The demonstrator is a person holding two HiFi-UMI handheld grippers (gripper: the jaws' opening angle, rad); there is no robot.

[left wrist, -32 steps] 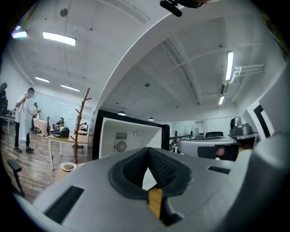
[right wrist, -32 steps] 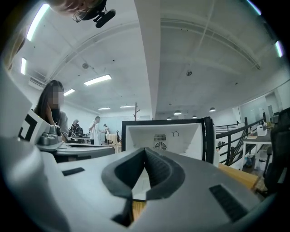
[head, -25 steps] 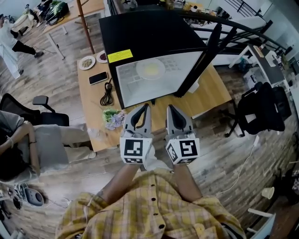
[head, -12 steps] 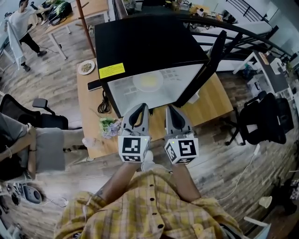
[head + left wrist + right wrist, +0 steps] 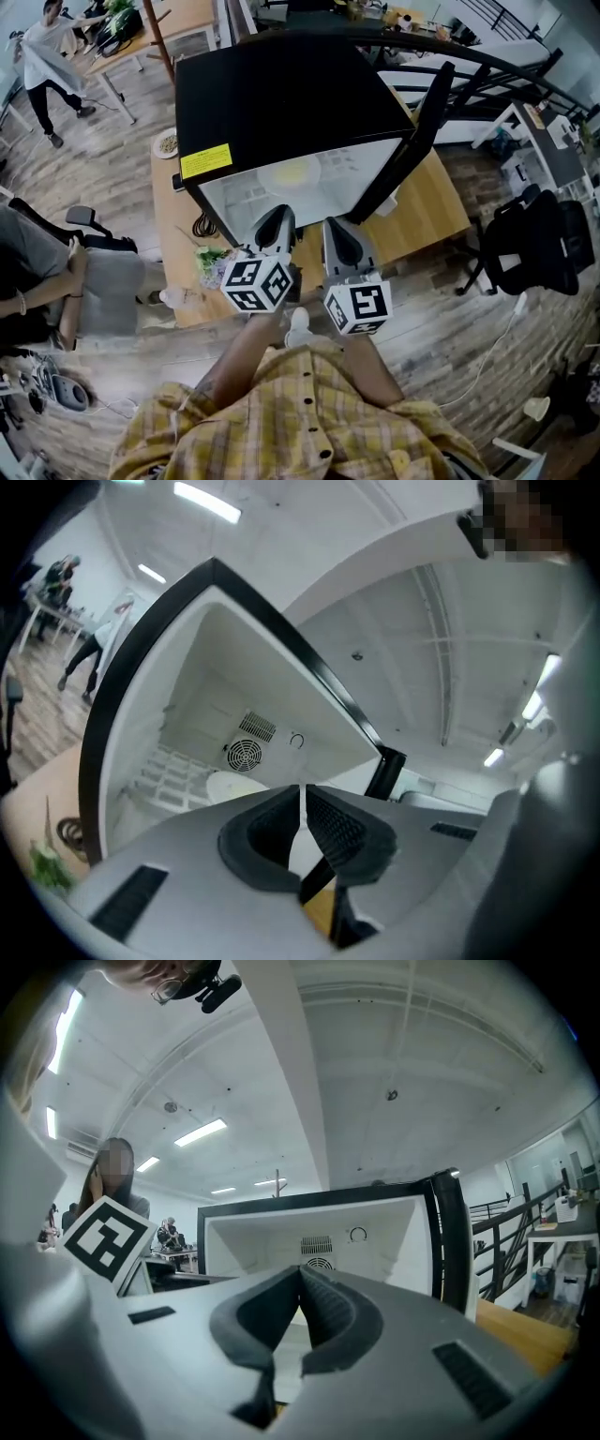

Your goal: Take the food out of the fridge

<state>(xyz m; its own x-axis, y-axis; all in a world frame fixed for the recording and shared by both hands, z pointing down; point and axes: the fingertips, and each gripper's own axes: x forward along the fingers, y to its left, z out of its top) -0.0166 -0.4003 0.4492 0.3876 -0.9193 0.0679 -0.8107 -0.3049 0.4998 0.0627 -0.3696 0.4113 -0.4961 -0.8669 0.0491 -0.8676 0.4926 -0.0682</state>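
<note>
A small black fridge (image 5: 281,94) stands on a wooden table (image 5: 427,202), its door (image 5: 412,131) swung open to the right. Inside the white compartment lies a white plate with pale yellow food (image 5: 292,172); the plate with food (image 5: 234,785) also shows in the left gripper view, below the back-wall fan. My left gripper (image 5: 277,217) is shut and empty just in front of the opening, rolled to one side. My right gripper (image 5: 336,228) sits beside it, shut and empty too. In the right gripper view the right gripper (image 5: 300,1274) points level into the fridge interior (image 5: 319,1222).
Left of the fridge the table holds a small dish (image 5: 167,143), a coiled black cable (image 5: 199,225) and a green-wrapped bundle (image 5: 211,261). A person sits at the left (image 5: 56,291). A black office chair (image 5: 534,244) stands at the right. Another person walks at top left (image 5: 47,47).
Both grippers have moved forward to the fridge opening. The left gripper has rolled, so its marker cube now shows tilted.
</note>
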